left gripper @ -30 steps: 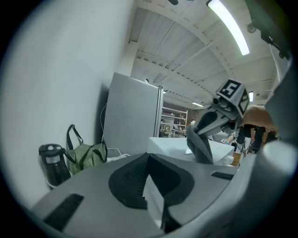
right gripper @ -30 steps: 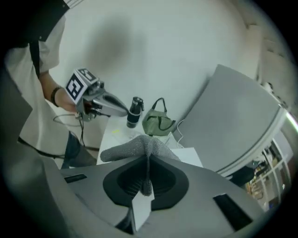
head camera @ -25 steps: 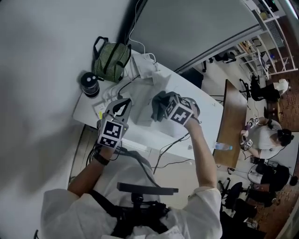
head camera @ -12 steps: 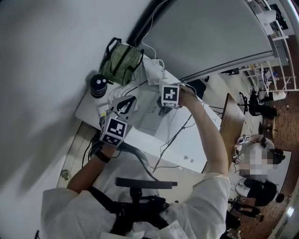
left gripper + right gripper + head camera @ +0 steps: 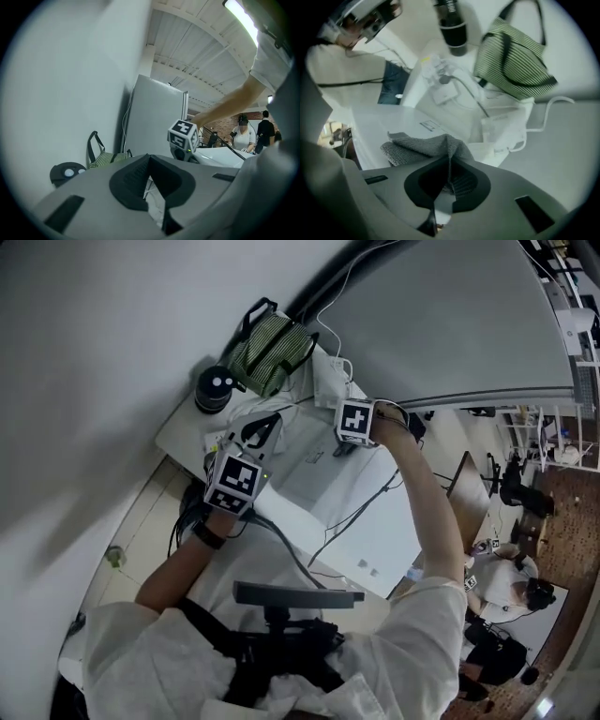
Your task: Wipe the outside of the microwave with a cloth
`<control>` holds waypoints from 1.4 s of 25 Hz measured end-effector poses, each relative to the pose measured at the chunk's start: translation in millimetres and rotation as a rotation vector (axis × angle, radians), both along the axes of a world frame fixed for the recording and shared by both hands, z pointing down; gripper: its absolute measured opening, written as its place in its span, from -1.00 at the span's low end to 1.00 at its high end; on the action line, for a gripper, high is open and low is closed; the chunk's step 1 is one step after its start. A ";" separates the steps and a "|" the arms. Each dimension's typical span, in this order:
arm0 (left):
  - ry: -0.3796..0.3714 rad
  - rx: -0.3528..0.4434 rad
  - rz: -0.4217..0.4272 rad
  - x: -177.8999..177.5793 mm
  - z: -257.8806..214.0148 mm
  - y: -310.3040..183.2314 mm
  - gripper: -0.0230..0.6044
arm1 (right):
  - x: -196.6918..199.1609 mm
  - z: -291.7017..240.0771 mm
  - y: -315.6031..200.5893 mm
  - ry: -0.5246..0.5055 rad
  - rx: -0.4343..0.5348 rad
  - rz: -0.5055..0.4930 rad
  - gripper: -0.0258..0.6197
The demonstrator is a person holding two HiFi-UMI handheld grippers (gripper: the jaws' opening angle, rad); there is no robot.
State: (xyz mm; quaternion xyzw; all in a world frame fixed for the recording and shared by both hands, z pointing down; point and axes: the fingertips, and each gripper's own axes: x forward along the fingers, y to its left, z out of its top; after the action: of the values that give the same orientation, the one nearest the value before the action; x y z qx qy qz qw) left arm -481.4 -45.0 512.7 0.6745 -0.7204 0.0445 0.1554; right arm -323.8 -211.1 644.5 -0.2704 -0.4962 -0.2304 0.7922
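Grey cloth (image 5: 423, 144) lies pressed on top of the white microwave (image 5: 317, 476), clamped in the right gripper (image 5: 449, 160), apparently mid-wipe; the left gripper (image 5: 149, 158) hovers alongside, jaws together and empty. The next move likely calls for a steady sweep across the top

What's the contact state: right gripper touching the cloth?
Touching. The right gripper view shows the right gripper with its jaws shut on a fold of the grey cloth, which runs straight in between them.
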 end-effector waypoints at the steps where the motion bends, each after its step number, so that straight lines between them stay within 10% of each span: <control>1: 0.001 0.003 -0.008 -3.2 1.9 -0.6 -0.85 | 7.9 0.5 32.0 0.057 -0.069 -0.035 -0.88; 10: 0.018 -0.026 -0.058 -24.7 16.7 7.4 -0.85 | 37.6 23.4 226.4 0.086 -0.388 -0.448 -0.88; 16: 0.036 -0.039 -0.065 -28.9 28.0 11.5 -0.85 | 25.8 35.2 176.1 0.084 -0.332 -0.330 -0.87; 26: 0.034 -0.043 -0.100 -38.4 30.4 14.1 -0.85 | -11.8 42.8 -39.9 0.077 0.107 -0.194 -0.87; 35: 0.046 -0.054 -0.155 -59.3 36.8 17.0 -0.85 | 14.3 79.3 126.7 0.225 -0.190 -0.462 -0.87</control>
State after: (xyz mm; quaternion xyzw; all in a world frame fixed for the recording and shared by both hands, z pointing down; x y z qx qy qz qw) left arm -540.7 -28.0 549.5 0.6130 -0.7653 0.0362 0.1929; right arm -309.5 -84.5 723.9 -0.4733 -0.3497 -0.3259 0.7399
